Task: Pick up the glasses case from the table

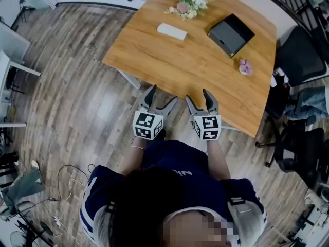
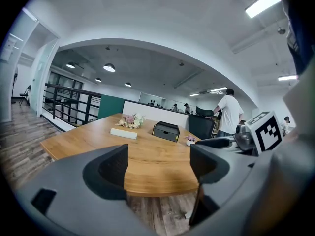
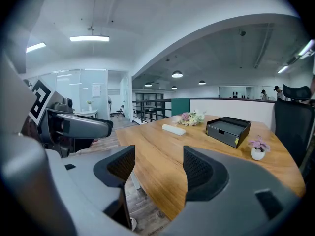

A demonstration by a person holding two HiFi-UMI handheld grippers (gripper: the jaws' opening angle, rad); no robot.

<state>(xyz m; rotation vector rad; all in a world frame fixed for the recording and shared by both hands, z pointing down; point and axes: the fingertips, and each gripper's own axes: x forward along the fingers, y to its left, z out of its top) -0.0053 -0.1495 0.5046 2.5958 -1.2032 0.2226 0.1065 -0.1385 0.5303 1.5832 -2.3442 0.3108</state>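
Beyond the person's head (image 1: 154,199), left gripper (image 1: 162,93) and right gripper (image 1: 198,94) hover empty, jaws wide apart, near the table (image 1: 195,60) edge, well short of the glasses case (image 1: 171,31).

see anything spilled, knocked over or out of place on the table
Nothing stands out. The white glasses case lies flat on the wooden table, near the flowers; the black box and small pink plant sit upright.
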